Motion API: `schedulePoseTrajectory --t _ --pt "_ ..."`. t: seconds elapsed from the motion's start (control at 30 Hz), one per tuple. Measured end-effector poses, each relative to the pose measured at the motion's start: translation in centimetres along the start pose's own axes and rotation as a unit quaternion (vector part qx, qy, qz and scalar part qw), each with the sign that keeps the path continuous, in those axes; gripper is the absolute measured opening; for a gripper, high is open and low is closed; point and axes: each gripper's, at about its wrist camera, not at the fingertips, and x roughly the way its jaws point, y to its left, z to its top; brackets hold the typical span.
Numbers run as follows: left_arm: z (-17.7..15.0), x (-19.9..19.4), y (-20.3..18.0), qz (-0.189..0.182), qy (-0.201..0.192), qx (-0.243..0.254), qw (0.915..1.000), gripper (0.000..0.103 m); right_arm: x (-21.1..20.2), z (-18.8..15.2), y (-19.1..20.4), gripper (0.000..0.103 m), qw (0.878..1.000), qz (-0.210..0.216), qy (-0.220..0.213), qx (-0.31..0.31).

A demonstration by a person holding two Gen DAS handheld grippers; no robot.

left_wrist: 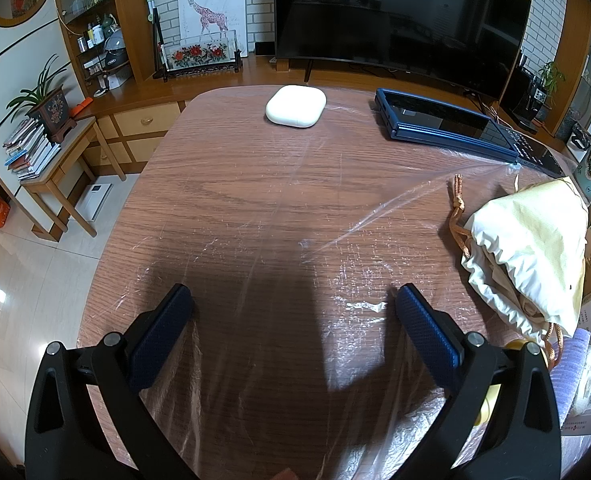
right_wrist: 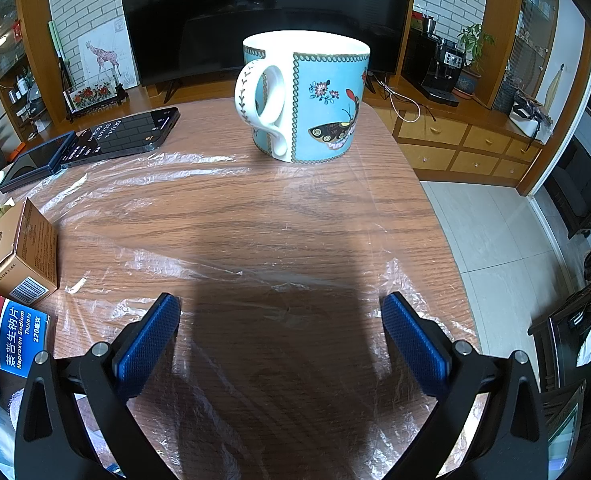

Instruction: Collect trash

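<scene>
While both claws hang spread (left claw (left_wrist: 291,300), right claw (right_wrist: 281,310)), mug (right_wrist: 319,96) upright, contents hidden.

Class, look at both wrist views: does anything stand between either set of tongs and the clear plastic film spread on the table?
Nothing visible does. The clear plastic film lies flat on the table, directly beneath and ahead of the open left tongs and open right tongs. The mug stands farther back.

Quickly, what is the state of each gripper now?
Left gripper: open, holding nothing.
Right gripper: open, holding nothing.
</scene>
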Motion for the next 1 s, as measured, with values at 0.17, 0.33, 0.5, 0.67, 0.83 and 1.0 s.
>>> schedulePoseTrajectory --t 0.17,0.33,0.5,0.67,0.83,1.0 --pt "0.0 0.0 0.1 0.002 0.000 -0.002 1.0000 0.102 0.0 0.0 0.0 0.099 1.000 0.000 0.000 0.000" --pt "-0.1 -0.1 0.1 0.002 0.000 -0.001 1.0000 0.102 -0.1 0.0 -0.2 0.099 1.000 -0.006 0.005 0.007" --pt "1.1 -1.8 0.0 -0.012 -0.020 0.010 0.9997 0.102 -4.4 0.7 -0.2 0.099 0.999 -0.035 -0.035 0.004" --pt "2.5 -6.2 -2.9 -0.075 -0.060 0.096 0.9907 0.102 -12.0 -0.7 1.0 0.099 0.993 0.015 -0.098 -0.069" --pt "2.3 -7.6 -7.7 -0.136 -0.054 0.205 0.9677 0.102 -17.3 -3.6 5.8 0.099 0.969 0.124 -0.100 -0.188" --pt "2.4 -5.4 -11.8 -0.151 -0.021 0.269 0.9508 0.102 -17.3 -6.5 11.8 0.099 0.946 0.155 -0.072 -0.276"
